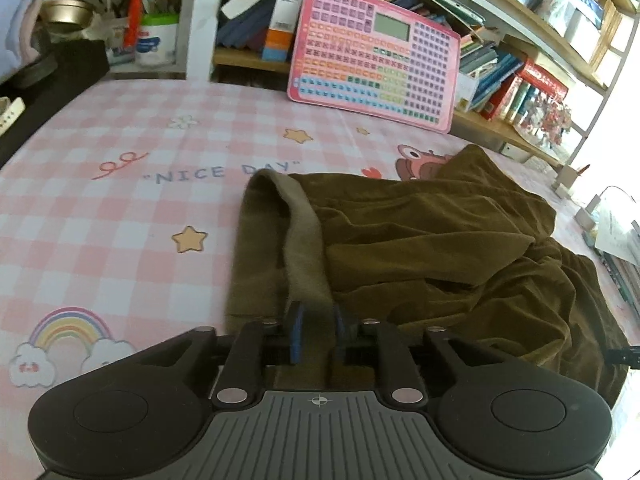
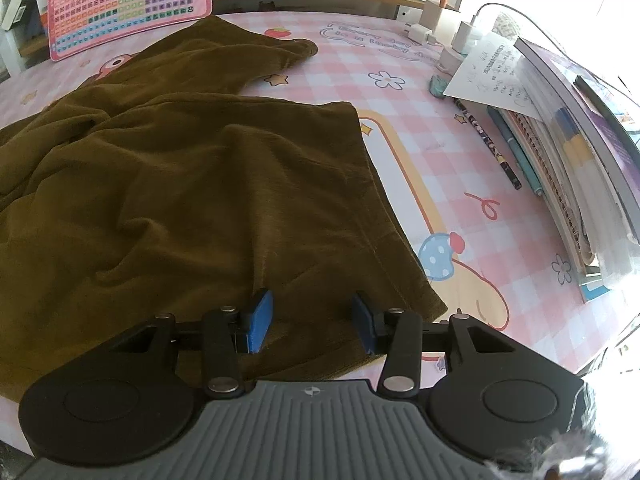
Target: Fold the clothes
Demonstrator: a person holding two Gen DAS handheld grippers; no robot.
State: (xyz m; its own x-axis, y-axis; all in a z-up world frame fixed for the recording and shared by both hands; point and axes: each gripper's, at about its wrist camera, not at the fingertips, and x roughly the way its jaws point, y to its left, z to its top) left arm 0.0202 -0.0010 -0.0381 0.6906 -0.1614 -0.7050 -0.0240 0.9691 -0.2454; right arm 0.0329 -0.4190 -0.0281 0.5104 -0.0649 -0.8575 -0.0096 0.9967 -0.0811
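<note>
Olive-brown garment (image 2: 180, 184) sprawls rumpled across the pink checked table (image 1: 120, 208), filling the left and centre of the right wrist view and the right half of the left wrist view. Left tool (image 1: 318, 334) is clenched on a grey-green hem strip (image 1: 304, 240) of that garment, blue pads pressed against the cloth at lower centre. Right tool (image 2: 312, 322) hangs released, its blue pads spread wide just over the garment's near corner at lower centre of its frame. A pink keyboard toy (image 1: 372, 56) leans against the bookshelf (image 1: 520, 92) at upper centre. At the right edge, stacked books (image 2: 580, 168) lie beside two pens (image 2: 504, 148).
</note>
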